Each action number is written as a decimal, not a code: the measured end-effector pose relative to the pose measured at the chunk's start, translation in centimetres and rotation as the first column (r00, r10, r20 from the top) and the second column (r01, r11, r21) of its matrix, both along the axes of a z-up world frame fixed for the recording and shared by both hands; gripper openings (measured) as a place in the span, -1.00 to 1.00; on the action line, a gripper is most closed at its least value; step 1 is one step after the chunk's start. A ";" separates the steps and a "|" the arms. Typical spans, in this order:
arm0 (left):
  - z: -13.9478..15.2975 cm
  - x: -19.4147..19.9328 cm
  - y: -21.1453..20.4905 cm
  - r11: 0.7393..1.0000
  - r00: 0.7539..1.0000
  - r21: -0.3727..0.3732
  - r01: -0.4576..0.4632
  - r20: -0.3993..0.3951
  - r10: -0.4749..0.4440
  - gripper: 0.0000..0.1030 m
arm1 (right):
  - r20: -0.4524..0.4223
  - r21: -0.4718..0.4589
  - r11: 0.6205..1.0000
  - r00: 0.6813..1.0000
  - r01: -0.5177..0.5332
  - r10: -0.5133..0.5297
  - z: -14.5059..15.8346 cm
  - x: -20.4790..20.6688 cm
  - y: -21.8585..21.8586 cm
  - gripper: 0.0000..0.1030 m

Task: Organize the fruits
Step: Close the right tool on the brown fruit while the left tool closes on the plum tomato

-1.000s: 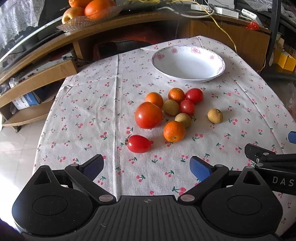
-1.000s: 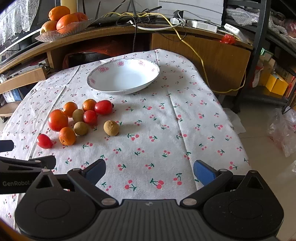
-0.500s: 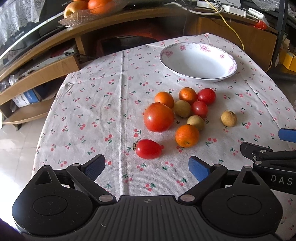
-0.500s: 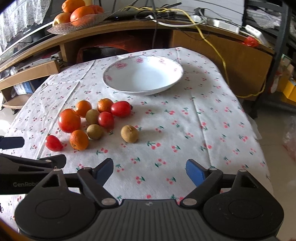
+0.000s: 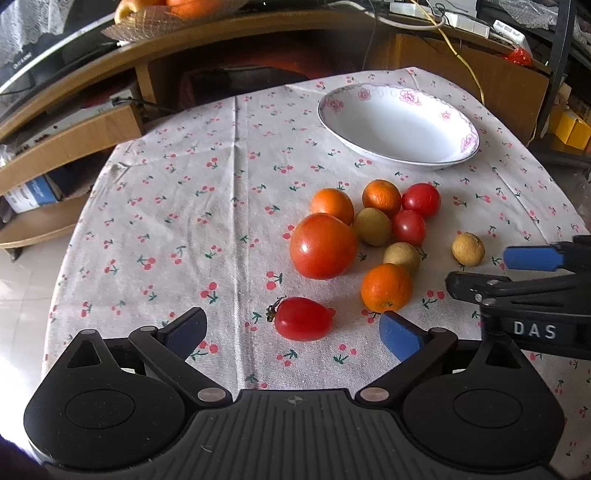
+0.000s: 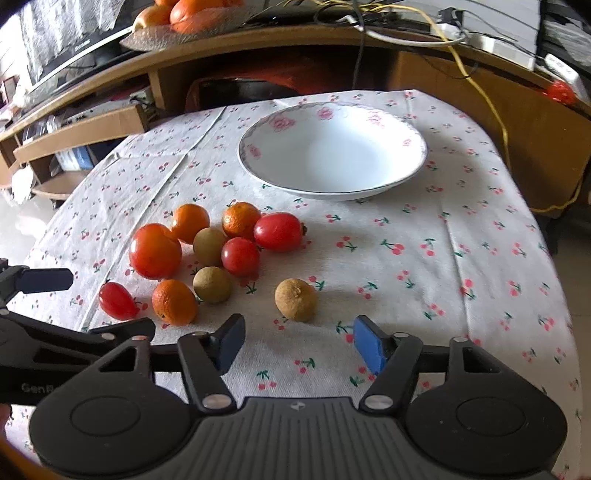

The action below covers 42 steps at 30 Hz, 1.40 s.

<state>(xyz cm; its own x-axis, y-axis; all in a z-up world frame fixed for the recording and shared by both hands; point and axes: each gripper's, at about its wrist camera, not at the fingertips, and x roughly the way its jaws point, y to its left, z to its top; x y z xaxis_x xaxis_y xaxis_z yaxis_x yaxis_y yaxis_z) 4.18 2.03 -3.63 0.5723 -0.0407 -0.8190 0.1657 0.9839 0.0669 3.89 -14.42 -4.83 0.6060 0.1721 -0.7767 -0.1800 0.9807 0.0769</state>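
Left wrist view: your left gripper (image 5: 291,334) hangs with its jaws spread wide and empty, the small oblong tomato (image 5: 301,318) lying on the cloth just ahead, between the blue pads (image 5: 399,335).
Fruit cluster: you have a large tomato (image 5: 322,245), three oranges, two round red tomatoes and two brownish fruits bunched near mid-table; the nearest orange (image 5: 386,287) sits just beside your right-hand pad.
Lone brown fruit (image 6: 296,299): it lies apart from the cluster, just ahead of your right gripper (image 6: 298,344), whose jaws also stand wide and empty.
Bowl (image 6: 406,173): white, flower-rimmed, empty, beyond the fruit.
Tablecloth (image 5: 177,221): cherry print under everything.
Shelf behind: a glass dish of fruit (image 6: 192,14).
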 end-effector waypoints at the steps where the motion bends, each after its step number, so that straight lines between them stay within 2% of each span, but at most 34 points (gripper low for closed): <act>1: -0.2 0.1 0.1 1.000 1.000 -0.002 -0.002 -0.005 0.002 0.96 | 0.009 -0.008 1.000 1.000 -0.003 0.003 0.0 0.1 0.1 0.23; 10: -1.3 0.9 1.2 0.997 0.998 -0.054 -0.049 -0.037 0.047 0.96 | 0.039 -0.007 0.999 0.998 -0.045 0.046 -0.2 1.0 0.6 0.18; 24: -2.0 -0.2 1.2 0.996 0.997 -0.068 -0.053 0.051 0.056 1.00 | 0.072 -0.051 0.995 0.994 -0.084 0.087 -0.5 0.6 0.7 0.20; 26: -1.9 -0.2 1.2 0.996 0.997 -0.068 -0.052 0.051 0.055 1.00 | 0.074 -0.053 0.994 0.992 -0.094 0.098 -0.5 0.4 0.7 0.26; 32: -1.9 -0.4 0.9 0.998 0.997 -0.063 -0.023 0.070 0.027 0.96 | 0.088 -0.064 0.992 0.990 -0.106 0.111 -0.6 0.0 0.7 0.25; 34: -1.9 -0.5 0.6 0.998 0.997 -0.061 0.011 0.078 -0.007 0.91 | 0.090 -0.070 0.992 0.990 -0.102 0.108 -0.5 0.0 0.8 0.17; 39: -1.7 -0.7 -0.4 0.995 0.991 -0.045 0.086 0.105 -0.081 0.68 | 0.108 -0.070 0.993 0.989 -0.095 0.102 -0.4 -0.2 0.5 -0.26; 42: -1.6 -0.7 -0.4 0.993 0.990 -0.063 0.104 0.104 -0.097 0.54 | 0.117 -0.058 0.995 0.989 -0.083 0.089 -0.4 -0.2 0.1 -0.45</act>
